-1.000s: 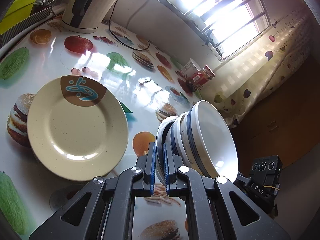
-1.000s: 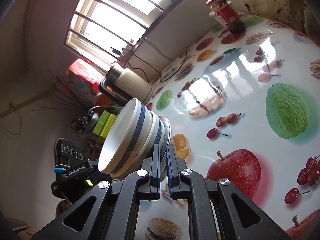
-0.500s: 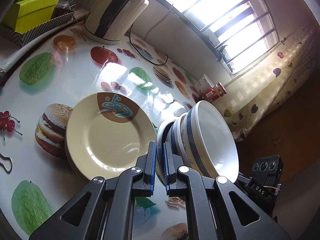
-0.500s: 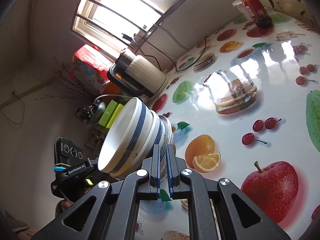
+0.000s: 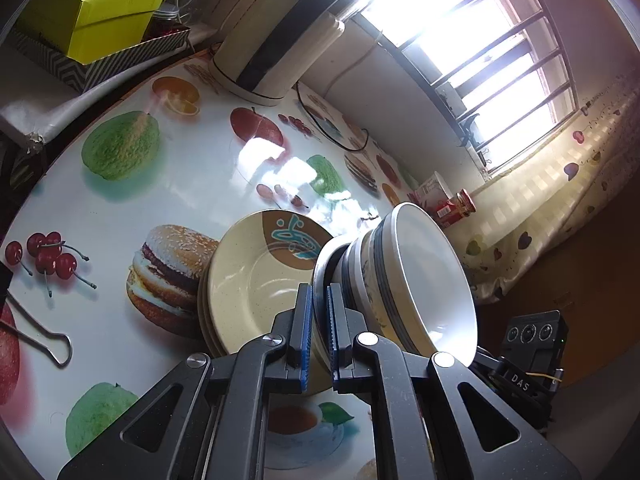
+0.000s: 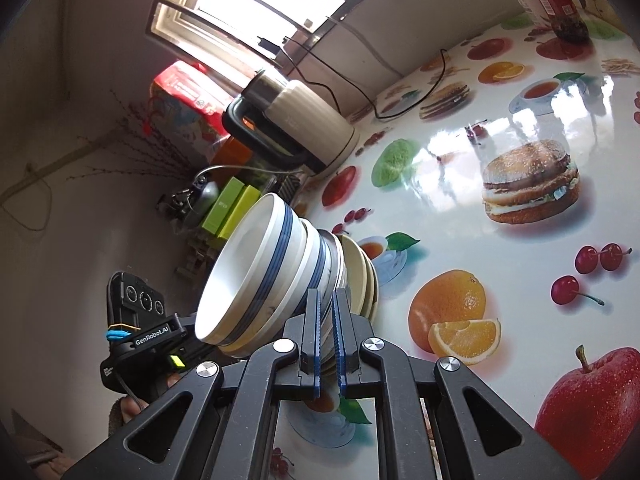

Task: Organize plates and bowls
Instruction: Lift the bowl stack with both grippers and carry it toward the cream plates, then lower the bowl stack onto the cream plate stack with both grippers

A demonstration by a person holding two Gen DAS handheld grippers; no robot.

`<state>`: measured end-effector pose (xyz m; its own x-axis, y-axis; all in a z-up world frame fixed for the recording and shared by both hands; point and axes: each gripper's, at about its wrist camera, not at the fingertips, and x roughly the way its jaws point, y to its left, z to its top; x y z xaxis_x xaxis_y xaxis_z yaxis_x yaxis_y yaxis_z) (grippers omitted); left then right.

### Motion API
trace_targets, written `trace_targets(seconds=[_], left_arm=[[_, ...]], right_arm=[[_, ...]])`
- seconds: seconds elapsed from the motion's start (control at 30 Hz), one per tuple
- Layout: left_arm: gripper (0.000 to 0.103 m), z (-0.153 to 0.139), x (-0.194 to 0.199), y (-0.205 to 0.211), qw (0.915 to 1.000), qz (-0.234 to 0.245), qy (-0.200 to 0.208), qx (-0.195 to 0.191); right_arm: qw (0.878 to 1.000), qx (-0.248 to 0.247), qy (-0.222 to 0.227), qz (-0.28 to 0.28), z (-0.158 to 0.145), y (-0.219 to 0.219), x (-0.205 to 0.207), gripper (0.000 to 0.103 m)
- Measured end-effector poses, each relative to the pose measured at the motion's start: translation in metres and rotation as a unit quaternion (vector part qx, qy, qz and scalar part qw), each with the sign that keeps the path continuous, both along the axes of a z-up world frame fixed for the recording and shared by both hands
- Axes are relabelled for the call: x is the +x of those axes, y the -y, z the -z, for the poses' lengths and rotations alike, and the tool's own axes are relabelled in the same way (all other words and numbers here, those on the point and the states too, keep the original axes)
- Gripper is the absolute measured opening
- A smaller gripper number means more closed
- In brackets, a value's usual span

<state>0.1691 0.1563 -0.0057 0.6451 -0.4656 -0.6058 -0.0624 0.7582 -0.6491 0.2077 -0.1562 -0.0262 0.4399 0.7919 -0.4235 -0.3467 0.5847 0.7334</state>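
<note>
The bowls (image 5: 404,280), pinched at the bottom rim by both your left gripper (image 5: 318,332) and right gripper (image 6: 326,340), have closed in on the plates (image 5: 256,284) at nine o'clock, so stacking looks near.

White bowls (image 5: 424,276) with blue bands — cream plates (image 5: 256,280), brown-and-teal motif — fruit-printed tablecloth (image 5: 192,184)

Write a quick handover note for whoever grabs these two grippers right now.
Left gripper: shut on the bottom rim of the bowl stack.
Right gripper: shut on the same rim from the other side.
Bowls: nested, blue-banded, carried tilted between both grippers, right beside the plates.
Plates: cream, stacked on the table.
Done: bowls nested, plates stacked.
Left: probably set the bowls onto the plates, then release.
</note>
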Motion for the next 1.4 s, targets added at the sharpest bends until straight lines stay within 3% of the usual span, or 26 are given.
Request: trace_targets(seconds=[0.57, 1.4], left_arm=[[0.006, 0.017, 0.009, -0.022, 0.9996, -0.021, -0.018, 0.003], [0.006, 0.020, 0.011, -0.019, 0.9993, -0.030, -0.021, 0.005]], right_arm=[[1.000, -0.012, -0.008, -0.026, 0.010, -0.034, 0.028, 0.008], [0.999, -0.013, -0.022, -0.026, 0.020, -0.037, 0.037, 0.009]])
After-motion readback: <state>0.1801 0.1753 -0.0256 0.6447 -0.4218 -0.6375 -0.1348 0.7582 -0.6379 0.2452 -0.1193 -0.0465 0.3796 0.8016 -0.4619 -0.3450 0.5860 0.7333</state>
